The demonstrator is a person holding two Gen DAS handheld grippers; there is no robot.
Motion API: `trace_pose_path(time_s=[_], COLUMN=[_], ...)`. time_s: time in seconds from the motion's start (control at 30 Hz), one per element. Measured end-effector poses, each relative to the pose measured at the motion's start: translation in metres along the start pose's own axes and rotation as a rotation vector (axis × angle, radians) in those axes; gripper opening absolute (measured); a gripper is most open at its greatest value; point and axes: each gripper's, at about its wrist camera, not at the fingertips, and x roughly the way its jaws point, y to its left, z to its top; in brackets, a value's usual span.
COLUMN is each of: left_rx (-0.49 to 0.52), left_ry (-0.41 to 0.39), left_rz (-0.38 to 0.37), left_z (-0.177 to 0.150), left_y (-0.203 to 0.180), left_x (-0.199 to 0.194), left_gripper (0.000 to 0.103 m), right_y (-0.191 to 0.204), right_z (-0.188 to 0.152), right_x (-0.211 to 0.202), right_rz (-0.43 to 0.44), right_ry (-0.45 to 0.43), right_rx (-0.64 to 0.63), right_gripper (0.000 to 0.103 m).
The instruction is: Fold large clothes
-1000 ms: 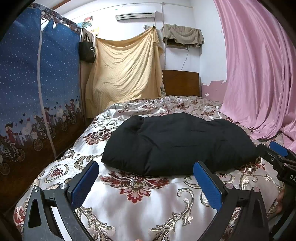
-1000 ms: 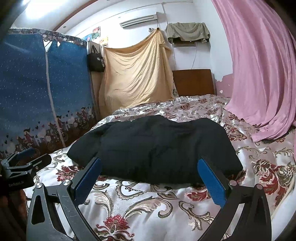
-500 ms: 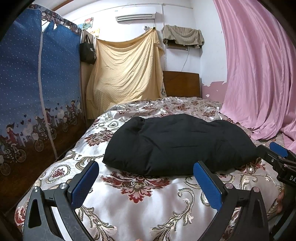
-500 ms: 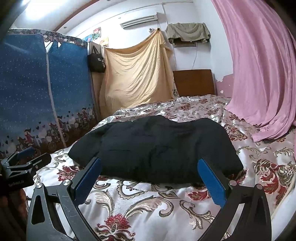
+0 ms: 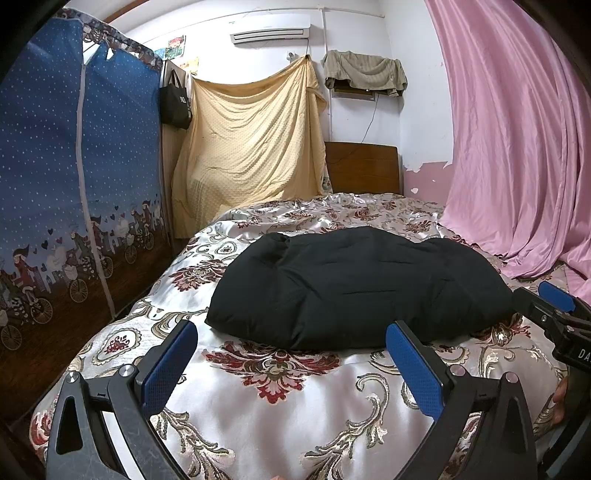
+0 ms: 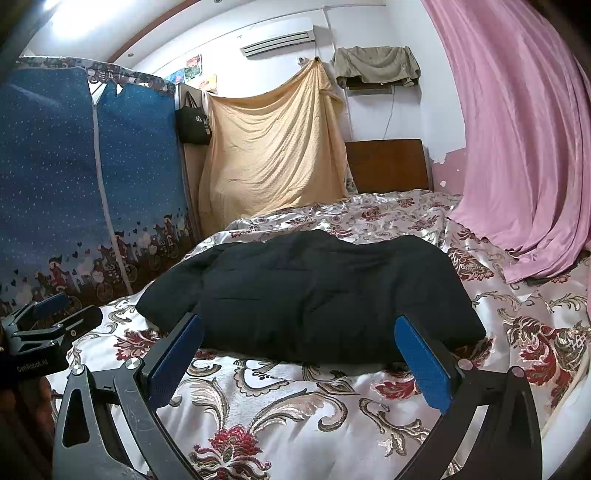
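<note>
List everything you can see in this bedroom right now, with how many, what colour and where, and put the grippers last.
Puffy black padded garment: one, black, lying in a bundle mid-bed.
Satin floral bedspread: one, silver-white with red flowers, covering the bed.
Wooden headboard: one, brown, far end of bed.
Pink curtain: one, pink, hanging at right, pooling on the bed.
Yellow sheet: one, pale yellow, hung on the back wall.
Blue fabric wardrobe: one, dotted blue, left of bed.
Black tote bag: one, hanging beside the wardrobe.
Air conditioner: one, white, high on wall.
Olive cloth: one, draped high on wall.
Left gripper: open, empty, near bed's front edge.
Right gripper: open, empty, beside it.
</note>
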Motion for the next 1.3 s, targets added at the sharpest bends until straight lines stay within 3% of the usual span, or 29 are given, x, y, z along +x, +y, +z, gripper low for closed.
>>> trace_pose_path(time_s=[1.3], left_rx=[0.002], left_ry=[-0.001], left_rz=[0.002], left_z=[-0.0006], left_y=[0.0004], left_x=[-0.0007], left_gripper=[0.103], right_y=[0.0045], right_z=[-0.0034], right_x=[-0.0013], right_rz=[0.015], right_ry=[0.004], right_rx=[-0.003], right_gripper=[0.102])
